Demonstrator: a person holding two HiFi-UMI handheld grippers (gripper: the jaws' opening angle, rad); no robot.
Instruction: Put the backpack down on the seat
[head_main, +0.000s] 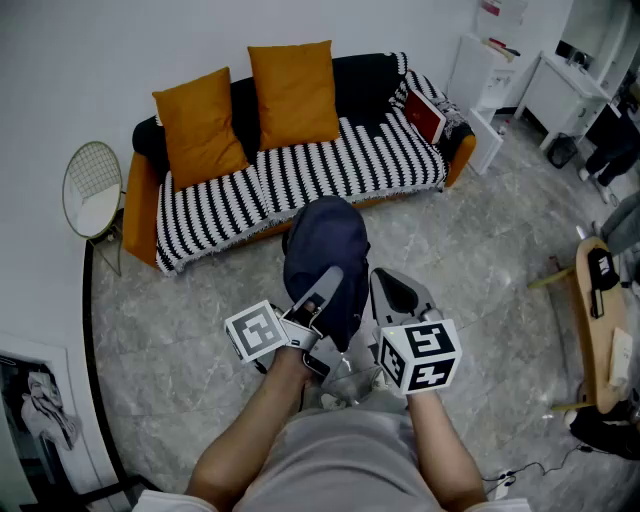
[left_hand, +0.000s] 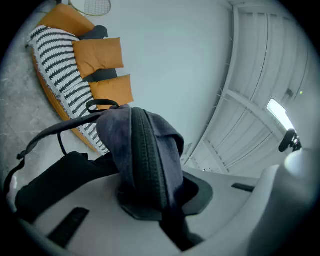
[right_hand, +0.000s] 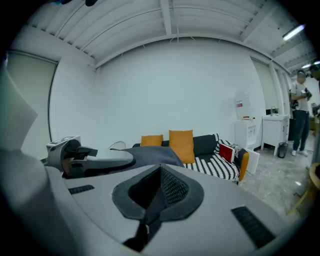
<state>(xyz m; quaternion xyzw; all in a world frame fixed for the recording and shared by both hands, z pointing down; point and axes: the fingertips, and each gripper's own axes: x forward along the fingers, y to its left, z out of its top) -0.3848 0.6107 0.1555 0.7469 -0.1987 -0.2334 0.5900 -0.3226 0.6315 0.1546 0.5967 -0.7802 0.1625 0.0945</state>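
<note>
A dark navy backpack (head_main: 325, 250) hangs in the air between my two grippers, above the grey stone floor in front of the sofa. My left gripper (head_main: 322, 290) is shut on its bunched fabric and zipper (left_hand: 145, 150), and a black strap (left_hand: 55, 132) loops off to the left. My right gripper (head_main: 393, 292) is shut on a thin black strap of the backpack (right_hand: 152, 202), which runs down between the pads. The sofa seat (head_main: 330, 165) has a black-and-white striped cover and lies ahead of the backpack. The seat (right_hand: 215, 165) also shows in the right gripper view.
Two orange cushions (head_main: 200, 125) (head_main: 293, 92) lean on the sofa back, and a red flat item (head_main: 425, 115) lies at its right end. A round wire chair (head_main: 92, 190) stands to the left, white cabinets (head_main: 500, 60) at the back right, and a wooden table (head_main: 600, 320) to the right. A person (right_hand: 300, 115) stands far right.
</note>
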